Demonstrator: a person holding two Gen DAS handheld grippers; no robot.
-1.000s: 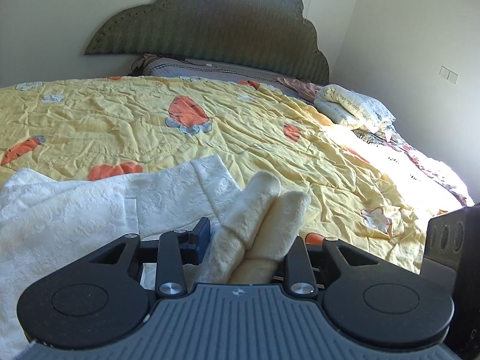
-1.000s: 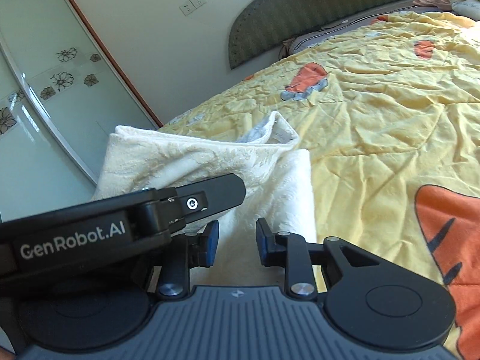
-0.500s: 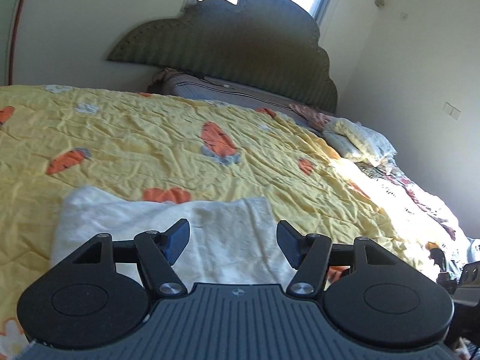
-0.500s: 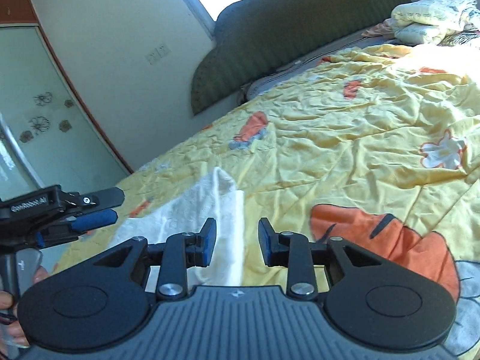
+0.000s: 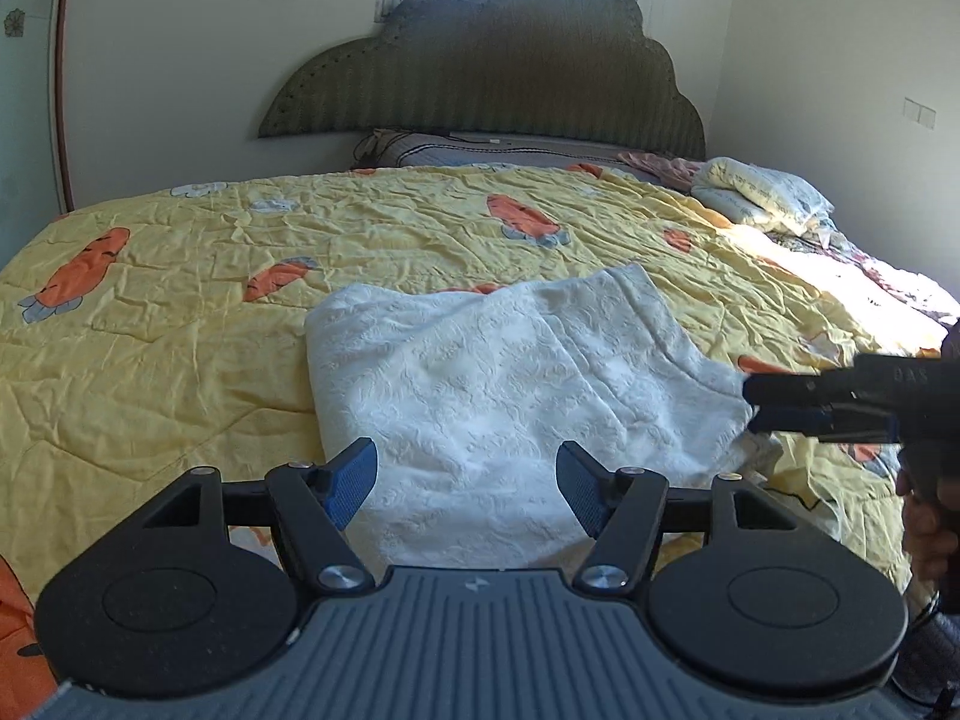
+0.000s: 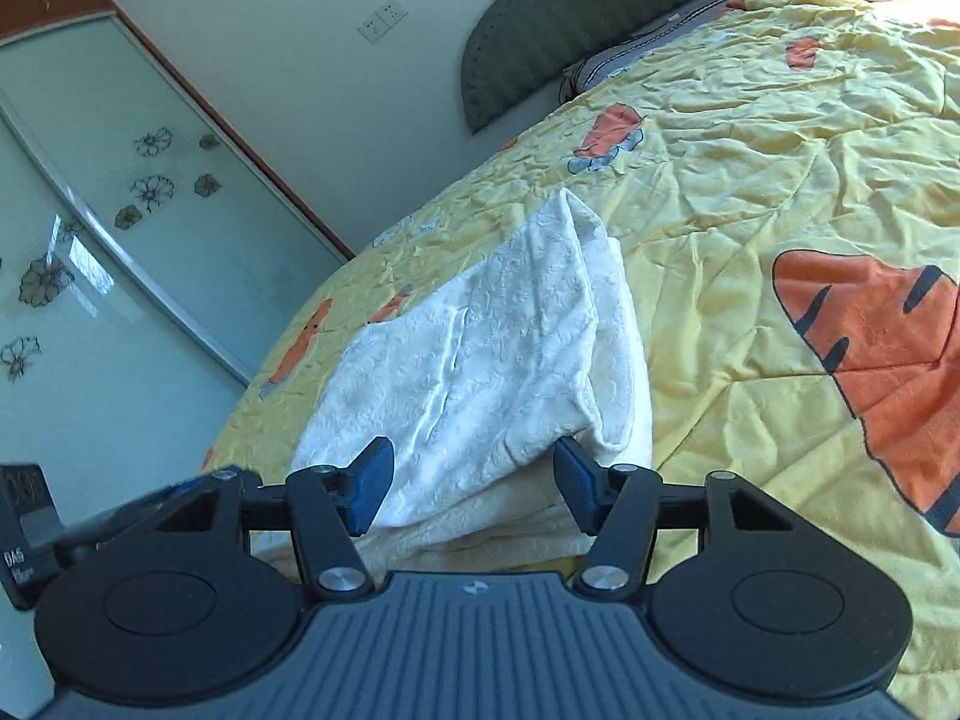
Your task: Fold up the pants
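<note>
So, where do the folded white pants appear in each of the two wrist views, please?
Left wrist view: the white pants lie in the centre on the yellow quilt, beyond the open left gripper.
Right wrist view: the pants run from the lower centre up to the middle, just ahead of the open right gripper.
Shared landmark: the dark green headboard, at the top centre in the left view and at the top right in the right view.

My left gripper [image 5: 467, 489] body covers the near edge of the white pants [image 5: 510, 396]. My right gripper [image 6: 471, 489] does the same from its side. The writing on the far folded blanket [image 5: 762, 198] is too small to read.
</note>
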